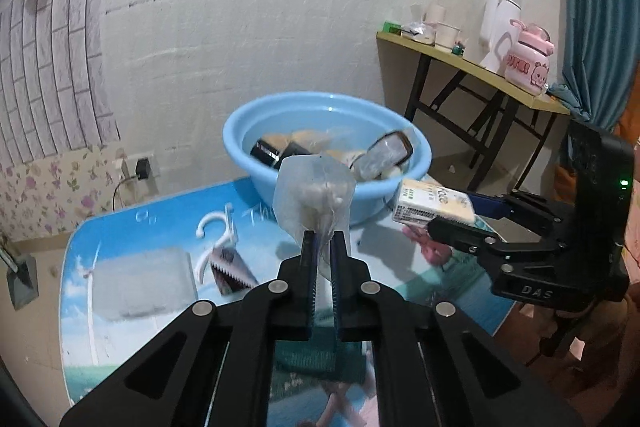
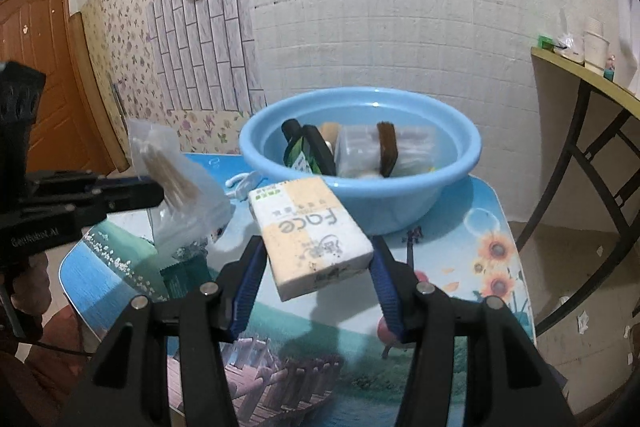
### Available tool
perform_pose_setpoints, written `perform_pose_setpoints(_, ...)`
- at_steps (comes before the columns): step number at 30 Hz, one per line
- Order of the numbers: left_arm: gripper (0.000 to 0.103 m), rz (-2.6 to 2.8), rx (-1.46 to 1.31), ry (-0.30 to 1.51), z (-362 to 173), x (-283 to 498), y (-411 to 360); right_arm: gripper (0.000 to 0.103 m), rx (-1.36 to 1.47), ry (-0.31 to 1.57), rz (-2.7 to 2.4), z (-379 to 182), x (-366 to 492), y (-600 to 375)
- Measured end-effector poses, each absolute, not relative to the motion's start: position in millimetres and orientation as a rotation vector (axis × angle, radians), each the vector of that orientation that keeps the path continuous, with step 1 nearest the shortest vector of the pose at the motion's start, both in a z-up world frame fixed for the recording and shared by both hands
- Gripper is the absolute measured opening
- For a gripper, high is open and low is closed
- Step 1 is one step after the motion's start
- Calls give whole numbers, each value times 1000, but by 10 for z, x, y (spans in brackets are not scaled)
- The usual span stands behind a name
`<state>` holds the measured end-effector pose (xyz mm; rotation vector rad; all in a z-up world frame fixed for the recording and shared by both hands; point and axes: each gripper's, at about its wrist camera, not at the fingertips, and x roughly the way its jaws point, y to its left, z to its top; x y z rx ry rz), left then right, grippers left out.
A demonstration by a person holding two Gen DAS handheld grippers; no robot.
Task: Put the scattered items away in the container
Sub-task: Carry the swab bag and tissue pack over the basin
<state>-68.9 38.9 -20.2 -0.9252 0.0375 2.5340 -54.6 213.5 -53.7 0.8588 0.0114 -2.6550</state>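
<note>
Both grippers are full. My left gripper [image 1: 323,233] pinches the bottom edge of a clear bag [image 1: 314,193] of cotton swabs, with the jaws almost closed on the thin plastic. My right gripper [image 2: 318,263] squeezes a tissue pack [image 2: 310,237] between its blue pads [image 2: 250,287], jaws wide because the pack is fat.

Both things hang in the air above the table [image 2: 496,247], just in front of the blue bowl [image 2: 360,163]. The bowl sits at the far side of the table and already has some things in it (a dark bottle and wrapped packs, I think).

To do this well, I would lift each thing over the near rim before letting go, so it does not bump the bowl and tip it. One at a time looks safer, since the two grippers are near each other. The bag is floppy and stands up above the jaws, so it may flop over. Let go low, inside the bowl.

My left gripper points forward at the bowl, about level. My right gripper comes in from the right side, also pointing at the bowl, with the pack tilted.

A white hanger [image 1: 216,243], a pale pack [image 1: 142,285] and a dark toothed thing [image 1: 232,269] lie on the table, not yet tidied.
</note>
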Motion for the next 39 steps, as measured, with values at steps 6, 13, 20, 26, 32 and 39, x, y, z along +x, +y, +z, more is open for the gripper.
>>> perform_pose_setpoints(6, 5, 2535, -912, 35, -99, -850, 464, 50, 757, -29, -2710, -272, -523, 2256)
perform_pose_setpoints(13, 5, 2531, -908, 32, -43, -1037, 563, 50, 779, -56, -2766, -222, -685, 2464)
perform_pose_setpoints(20, 12, 2429, -1017, 68, -203, -1121, 633, 50, 836, -95, -2748, -359, -878, 2551)
perform_pose_setpoints(26, 75, 2462, -1159, 176, -640, -981, 646, 50, 835, -114, -2739, -414, -913, 2583)
perform_pose_setpoints(32, 83, 2394, -1294, 159, -1048, -946, 656, 50, 844, -115, -2739, -447, -934, 2568)
perform_pose_setpoints(39, 40, 2335, -1299, 180, -1191, -943, 703, 50, 846, -111, -2738, -441, -936, 2557)
